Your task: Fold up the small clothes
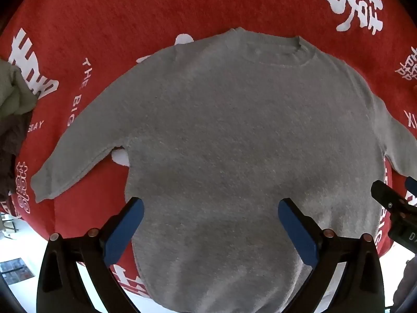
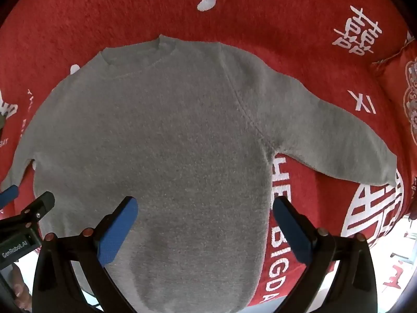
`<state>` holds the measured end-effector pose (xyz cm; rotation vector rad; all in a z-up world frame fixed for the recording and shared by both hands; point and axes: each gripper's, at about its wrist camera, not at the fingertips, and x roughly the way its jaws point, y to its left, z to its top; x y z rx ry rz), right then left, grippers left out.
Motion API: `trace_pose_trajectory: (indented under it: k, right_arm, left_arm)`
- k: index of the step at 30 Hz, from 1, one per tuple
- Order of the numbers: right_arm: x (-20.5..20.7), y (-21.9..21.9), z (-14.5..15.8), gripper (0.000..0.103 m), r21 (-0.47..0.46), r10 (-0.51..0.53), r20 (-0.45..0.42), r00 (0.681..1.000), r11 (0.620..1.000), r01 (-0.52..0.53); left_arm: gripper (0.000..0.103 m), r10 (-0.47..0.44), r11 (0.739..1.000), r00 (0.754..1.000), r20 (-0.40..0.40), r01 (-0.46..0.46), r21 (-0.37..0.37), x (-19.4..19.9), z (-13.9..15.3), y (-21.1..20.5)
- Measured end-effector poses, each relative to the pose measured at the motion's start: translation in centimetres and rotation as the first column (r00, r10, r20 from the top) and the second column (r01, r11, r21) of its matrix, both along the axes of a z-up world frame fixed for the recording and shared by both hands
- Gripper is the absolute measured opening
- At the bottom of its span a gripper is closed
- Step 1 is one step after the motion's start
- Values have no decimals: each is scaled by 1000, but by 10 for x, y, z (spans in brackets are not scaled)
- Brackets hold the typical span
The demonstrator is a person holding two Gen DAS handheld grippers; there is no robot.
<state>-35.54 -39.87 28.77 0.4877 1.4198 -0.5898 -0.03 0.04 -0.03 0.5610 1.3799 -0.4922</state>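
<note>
Left wrist view shows the left gripper (image 1: 210,215) spread wide and empty above the grey sweater (image 1: 234,135), which lies flat, sleeves out, on the red blanket (image 1: 104,26) directly below. The right gripper (image 2: 206,214) hangs likewise released over the hem side. Laid smooth like this, the sweater looks ready for a first fold. A heap of other clothes (image 1: 13,104) waits far to the left.

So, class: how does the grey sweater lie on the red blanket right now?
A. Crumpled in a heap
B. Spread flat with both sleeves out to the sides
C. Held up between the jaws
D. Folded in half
B: the grey sweater lies flat on the red blanket, one sleeve out each side, nothing gripping it.
</note>
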Motion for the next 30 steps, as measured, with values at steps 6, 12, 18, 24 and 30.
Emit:
trace_pose_trajectory:
  k: [6, 12, 18, 24, 30]
  right_arm:
    - [-1, -2, -2, 103, 2, -2, -1, 1000, 1000, 2]
    - [-2, -2, -2, 103, -1, 0, -3, 1000, 1000, 0]
    - [-1, -1, -3, 103, -1, 0, -7, 1000, 1000, 0]
    - [0, -1, -4, 103, 3, 4, -10, 1000, 1000, -4]
    - [1, 0, -6, 103, 3, 4, -18, 1000, 1000, -4]
  left_arm:
    - [103, 5, 1000, 1000, 16, -5, 4, -2, 3, -6]
    - [103, 1, 1000, 1000, 22, -1, -7, 3, 0, -3]
    - [103, 7, 1000, 1000, 25, -7, -1, 2, -3, -4]
    - [103, 12, 1000, 999, 32, -12, 9, 3, -6, -7]
    - [103, 12, 1000, 997, 70, -13, 20, 3, -8, -7]
